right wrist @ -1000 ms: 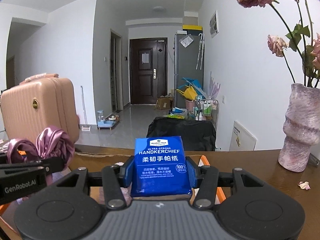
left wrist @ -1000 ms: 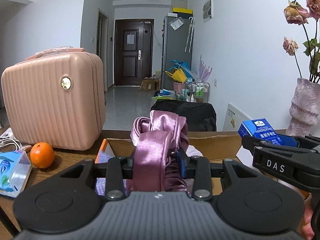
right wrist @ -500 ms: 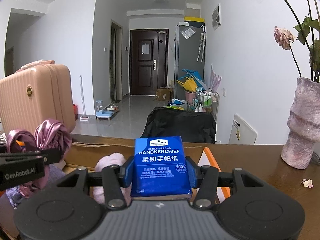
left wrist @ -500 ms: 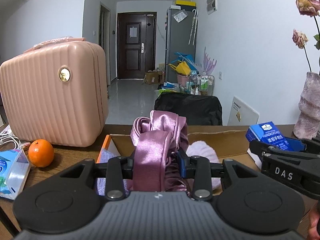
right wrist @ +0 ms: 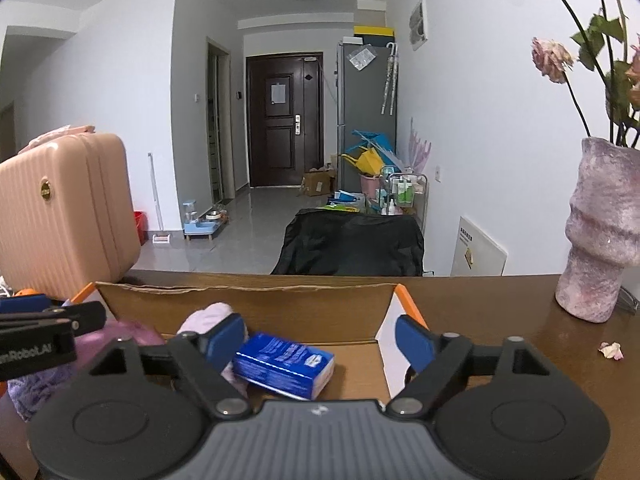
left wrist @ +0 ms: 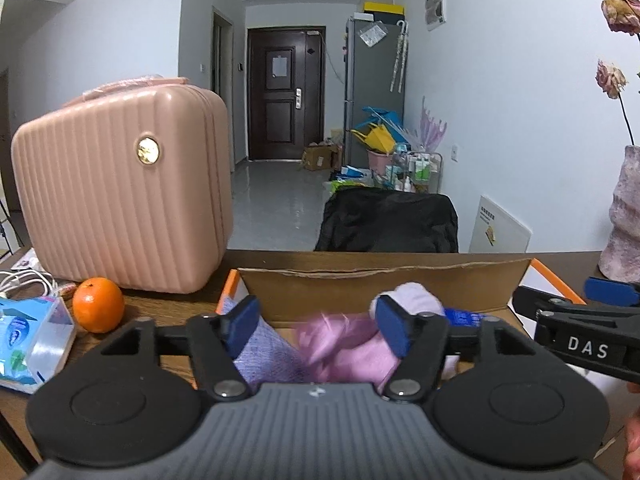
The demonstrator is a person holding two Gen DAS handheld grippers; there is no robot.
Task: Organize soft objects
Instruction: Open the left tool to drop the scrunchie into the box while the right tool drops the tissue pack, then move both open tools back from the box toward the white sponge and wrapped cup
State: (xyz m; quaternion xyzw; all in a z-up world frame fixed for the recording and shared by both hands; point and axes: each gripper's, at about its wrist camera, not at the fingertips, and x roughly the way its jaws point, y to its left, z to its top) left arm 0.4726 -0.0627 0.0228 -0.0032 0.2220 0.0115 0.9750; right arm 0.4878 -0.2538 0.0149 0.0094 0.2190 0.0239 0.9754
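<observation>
An open cardboard box [left wrist: 380, 280] with orange edges sits on the brown table; it also shows in the right wrist view [right wrist: 240, 300]. My left gripper [left wrist: 316, 322] is open above it. The purple satin cloth [left wrist: 340, 344] lies blurred in the box, beside a lavender knit cloth [left wrist: 264, 356] and a pale pink soft item [left wrist: 416, 298]. My right gripper [right wrist: 320, 340] is open above the box. The blue handkerchief tissue pack [right wrist: 284, 364] lies on the box floor, below the open jaws.
A pink hard case [left wrist: 120, 200] stands at the back left with an orange [left wrist: 98, 304] and a wipes pack [left wrist: 28, 344] in front. A mauve vase [right wrist: 600, 232] with dried roses stands at the right. A petal [right wrist: 611, 349] lies on the table.
Both grippers opened. The satin cloth dropped from the left gripper into the box, and the tissue pack dropped from the right gripper onto the box floor.
</observation>
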